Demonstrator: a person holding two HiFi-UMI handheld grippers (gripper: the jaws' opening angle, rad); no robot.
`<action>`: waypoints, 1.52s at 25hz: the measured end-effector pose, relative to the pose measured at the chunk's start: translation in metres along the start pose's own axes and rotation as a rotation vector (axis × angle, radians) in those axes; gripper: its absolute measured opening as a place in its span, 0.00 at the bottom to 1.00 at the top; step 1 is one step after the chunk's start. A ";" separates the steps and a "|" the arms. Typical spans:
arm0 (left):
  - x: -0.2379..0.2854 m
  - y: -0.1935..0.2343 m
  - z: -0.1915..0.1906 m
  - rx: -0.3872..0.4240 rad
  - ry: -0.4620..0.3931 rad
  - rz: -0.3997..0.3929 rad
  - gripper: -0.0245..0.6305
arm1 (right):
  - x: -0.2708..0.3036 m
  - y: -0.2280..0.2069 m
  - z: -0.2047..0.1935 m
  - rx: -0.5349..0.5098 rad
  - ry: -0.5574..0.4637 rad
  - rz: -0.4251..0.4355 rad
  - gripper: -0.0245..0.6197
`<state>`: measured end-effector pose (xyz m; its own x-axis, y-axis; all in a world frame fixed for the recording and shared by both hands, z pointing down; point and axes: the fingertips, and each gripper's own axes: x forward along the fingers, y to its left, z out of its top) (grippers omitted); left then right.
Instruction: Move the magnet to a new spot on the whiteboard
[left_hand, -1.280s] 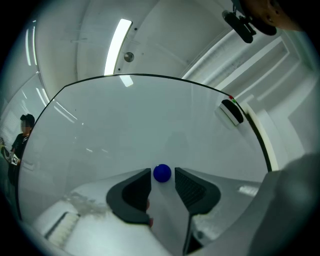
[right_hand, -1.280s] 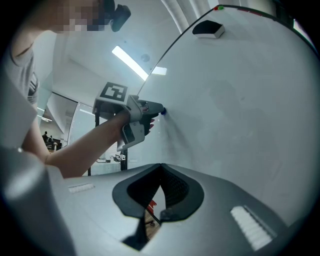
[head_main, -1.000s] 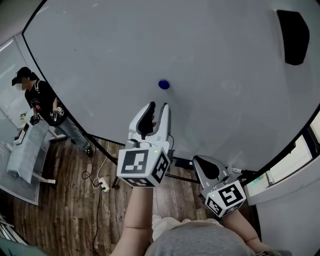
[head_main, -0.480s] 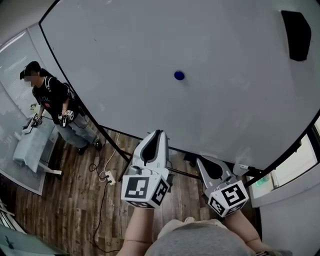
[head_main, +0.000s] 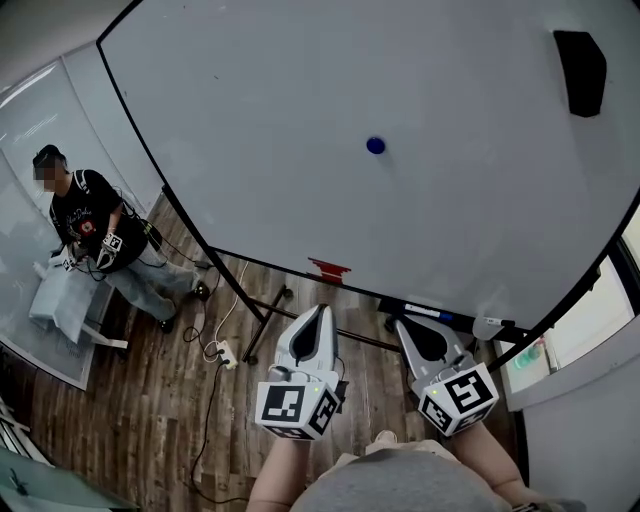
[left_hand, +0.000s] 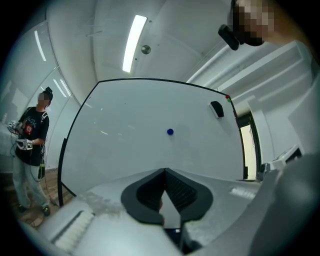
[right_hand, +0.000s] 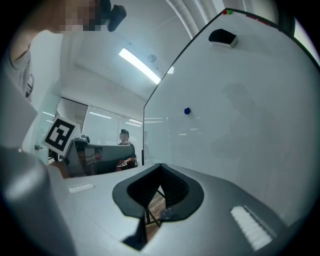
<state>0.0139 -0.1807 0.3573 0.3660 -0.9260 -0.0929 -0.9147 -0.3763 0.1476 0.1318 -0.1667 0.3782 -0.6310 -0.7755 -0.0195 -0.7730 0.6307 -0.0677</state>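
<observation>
Plainly, neither tool has the magnet at this moment. The small blue magnet clings by itself to the whiteboard, on bare white surface near the board's middle. It is well below and to the left of the black eraser stuck near the upper right corner.

The left hand-held gripper is held low in front of the person, beneath the board's bottom edge and well apart from the magnet. Its jaws have just been closing, and the left gripper view shows them pressed together tip to tip with nothing between them. The magnet shows only as a distant dot above them.

The right hand-held gripper sits just beside it, equally low. Its jaws are also drawn together and empty, with only the wooden floor visible through the gap behind the tips.

As a judgement, the handling part of the task is not under way. Both tools are empty and away from the board, and the magnet is firmly seated. Either it already sits at its new spot and nothing is left, or the move has not begun and the reach, pinch, carry and release all remain. The pictures alone do not settle which, though jaws closing on nothing lean toward a finished placement.
</observation>
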 end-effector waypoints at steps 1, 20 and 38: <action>-0.008 0.000 -0.004 0.006 0.007 -0.003 0.04 | -0.002 0.005 -0.001 0.003 0.002 -0.003 0.04; -0.158 0.001 -0.034 -0.045 0.116 0.008 0.04 | -0.064 0.119 -0.021 0.036 0.043 -0.008 0.04; -0.208 -0.022 -0.031 -0.050 0.111 -0.001 0.04 | -0.109 0.156 -0.025 0.033 0.061 0.004 0.04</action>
<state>-0.0371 0.0187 0.4038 0.3864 -0.9222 0.0160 -0.9056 -0.3760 0.1964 0.0785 0.0168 0.3949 -0.6378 -0.7691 0.0408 -0.7684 0.6320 -0.1005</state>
